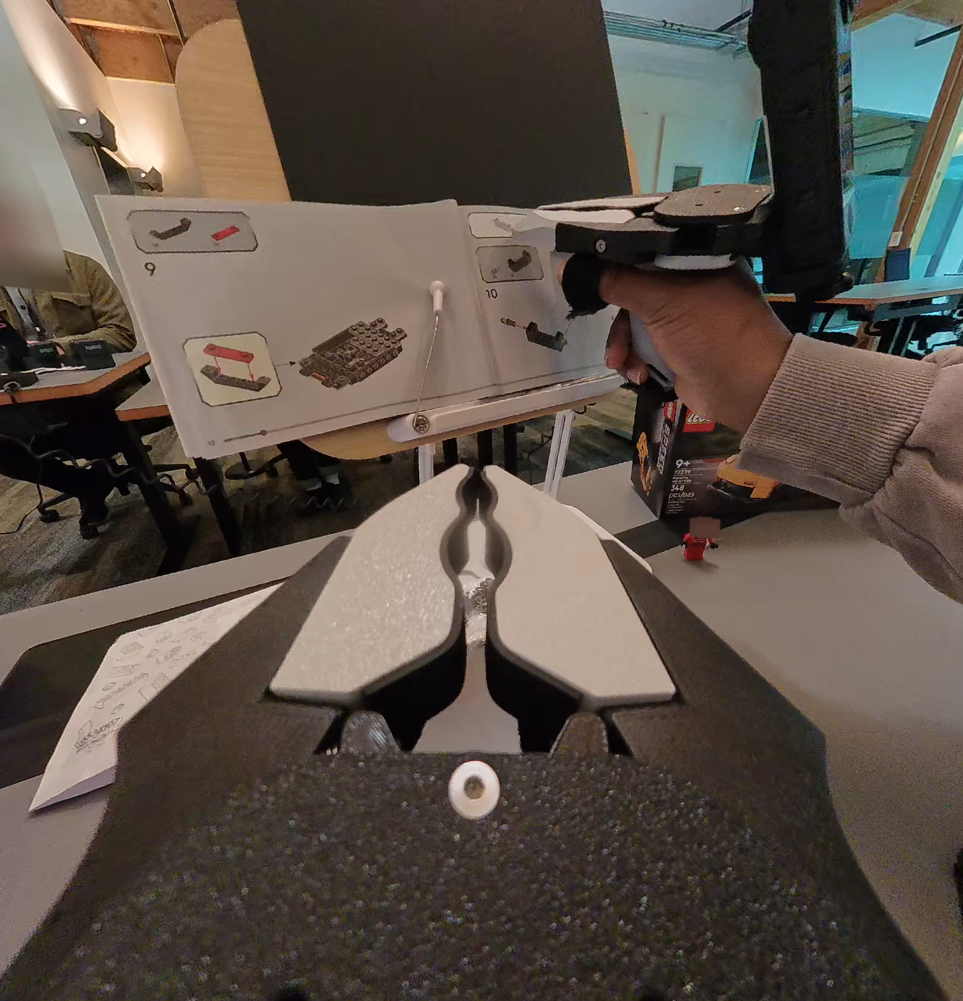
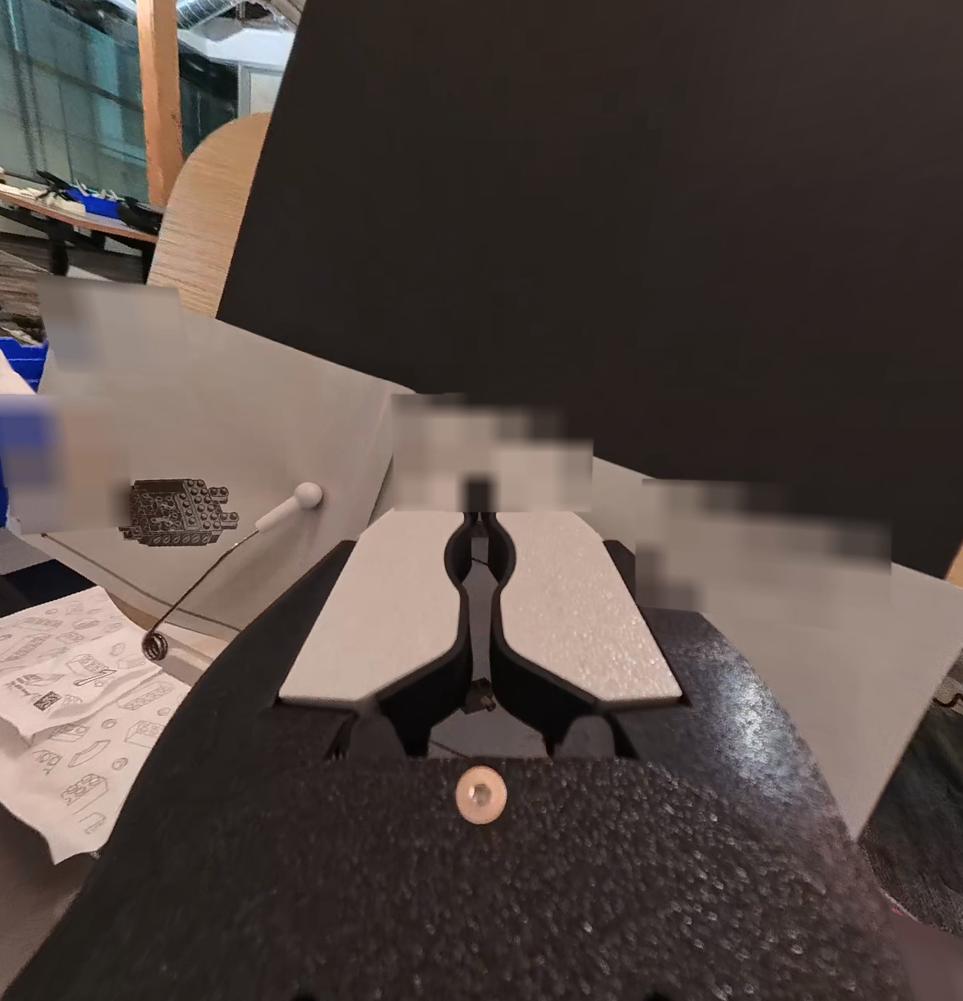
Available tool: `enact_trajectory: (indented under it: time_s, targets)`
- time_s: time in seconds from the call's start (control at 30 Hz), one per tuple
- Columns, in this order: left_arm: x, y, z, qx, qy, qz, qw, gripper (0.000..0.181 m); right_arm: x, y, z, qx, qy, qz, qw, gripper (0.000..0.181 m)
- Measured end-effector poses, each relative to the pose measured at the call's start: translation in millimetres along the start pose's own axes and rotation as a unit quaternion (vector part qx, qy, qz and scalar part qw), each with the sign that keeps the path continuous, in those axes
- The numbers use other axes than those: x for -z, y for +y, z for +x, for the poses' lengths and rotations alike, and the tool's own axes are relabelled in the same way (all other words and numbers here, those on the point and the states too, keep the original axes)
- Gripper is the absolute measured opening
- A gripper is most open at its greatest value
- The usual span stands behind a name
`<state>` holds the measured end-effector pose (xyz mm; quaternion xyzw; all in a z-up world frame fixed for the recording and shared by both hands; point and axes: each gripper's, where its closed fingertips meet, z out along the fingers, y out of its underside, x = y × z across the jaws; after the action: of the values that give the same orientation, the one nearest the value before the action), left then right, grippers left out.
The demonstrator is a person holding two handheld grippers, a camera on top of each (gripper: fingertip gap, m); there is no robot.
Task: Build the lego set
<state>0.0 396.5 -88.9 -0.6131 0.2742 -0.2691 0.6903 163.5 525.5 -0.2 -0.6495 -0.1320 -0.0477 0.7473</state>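
The open instruction booklet (image 1: 305, 314) stands on a white stand (image 1: 501, 414), with a wire page holder (image 1: 430, 357) across its left page. My left gripper (image 1: 475, 479) is shut and low over the table, pointing at the stand's foot; I see nothing held in it. My right gripper (image 1: 528, 219), held by a hand (image 1: 696, 336), is raised at the top edge of the booklet's right page. In the right wrist view it (image 2: 476, 517) is shut, its tips right at the booklet (image 2: 224, 433); whether it pinches the page I cannot tell.
A printed paper bag (image 1: 110, 699) lies on a black mat (image 1: 18, 704) at the left, and also shows in the right wrist view (image 2: 62, 704). The set's box (image 1: 679, 460) and a red minifigure (image 1: 698, 547) stand at the right. A black board (image 1: 430, 97) rises behind the booklet. A person sits at a far desk (image 1: 62, 374). Across from one pair of fingers to the other is roughly 25 cm.
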Motion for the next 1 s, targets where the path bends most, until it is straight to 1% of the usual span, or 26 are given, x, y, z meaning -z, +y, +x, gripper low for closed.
enact_trajectory:
  time_s: [0.53, 1.0]
  targets:
    - [1.9, -3.2, -0.9, -0.007, -0.008, 0.01, 1.0, 0.0, -1.0, -2.0, 6.1, -0.015, 0.009, 0.009, 1.0, 0.0]
    - [2.4, -5.4, 1.0, -0.008, -0.003, 0.011, 1.0, 0.0, 1.5, -1.4, 6.9, 0.004, 0.015, 0.008, 1.0, 0.003]
